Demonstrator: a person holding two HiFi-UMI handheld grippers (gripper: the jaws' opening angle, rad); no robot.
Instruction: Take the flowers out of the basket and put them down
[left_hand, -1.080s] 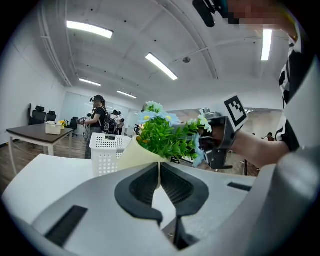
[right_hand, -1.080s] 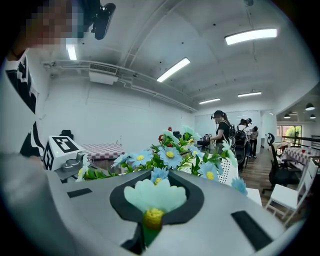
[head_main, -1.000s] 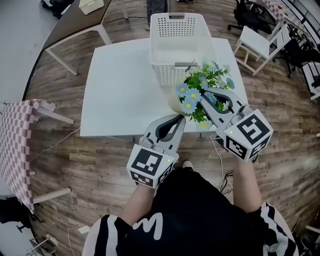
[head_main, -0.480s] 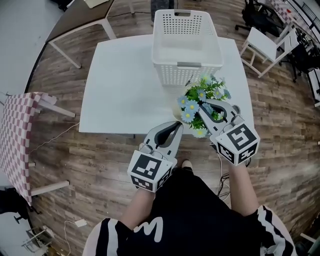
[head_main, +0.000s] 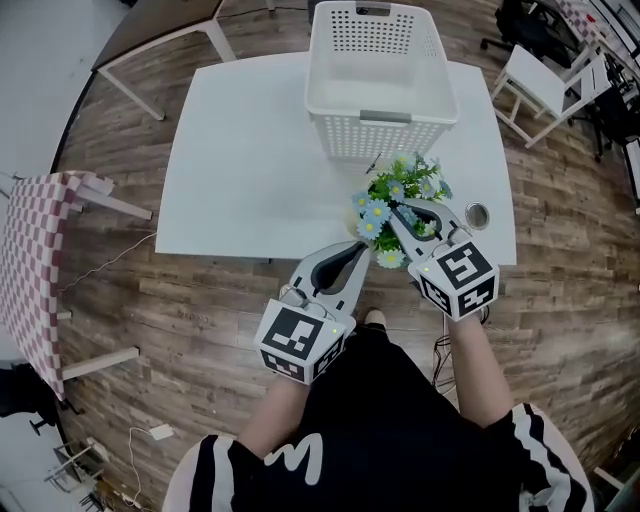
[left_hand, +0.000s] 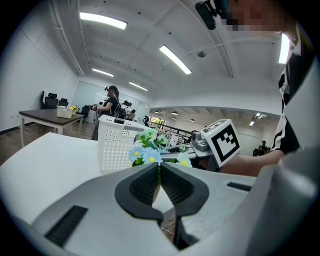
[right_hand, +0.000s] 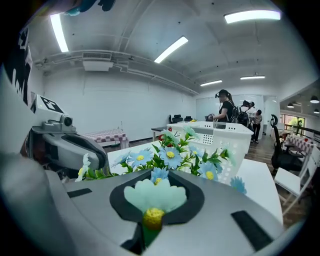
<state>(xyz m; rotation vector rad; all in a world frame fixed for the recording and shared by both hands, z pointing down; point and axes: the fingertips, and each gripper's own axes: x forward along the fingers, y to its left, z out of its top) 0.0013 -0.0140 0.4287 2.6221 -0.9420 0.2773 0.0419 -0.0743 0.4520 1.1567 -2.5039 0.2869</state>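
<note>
A bunch of blue and pale green artificial flowers (head_main: 400, 192) is outside the white perforated basket (head_main: 380, 70), over the front right part of the white table (head_main: 250, 170). My right gripper (head_main: 398, 212) is shut on the flowers from the near side. In the right gripper view a pale flower (right_hand: 155, 196) sits between the jaws, with the rest of the bunch (right_hand: 172, 152) beyond them. My left gripper (head_main: 360, 247) is shut with nothing in it, at the table's front edge just left of the flowers. From the left gripper (left_hand: 160, 167) I see the flowers (left_hand: 149, 151), the basket (left_hand: 116, 142) and the right gripper (left_hand: 187, 148).
A small round rimmed thing (head_main: 477, 214) lies on the table right of the flowers. White chairs (head_main: 540, 70) stand at the far right, a checked-cloth table (head_main: 35, 260) at the left and a wooden table (head_main: 160, 30) at the far left. People (right_hand: 225, 107) stand in the background.
My right gripper has carried the flowers away from the basket's front wall towards the table's near edge. The left gripper has hardly moved.
</note>
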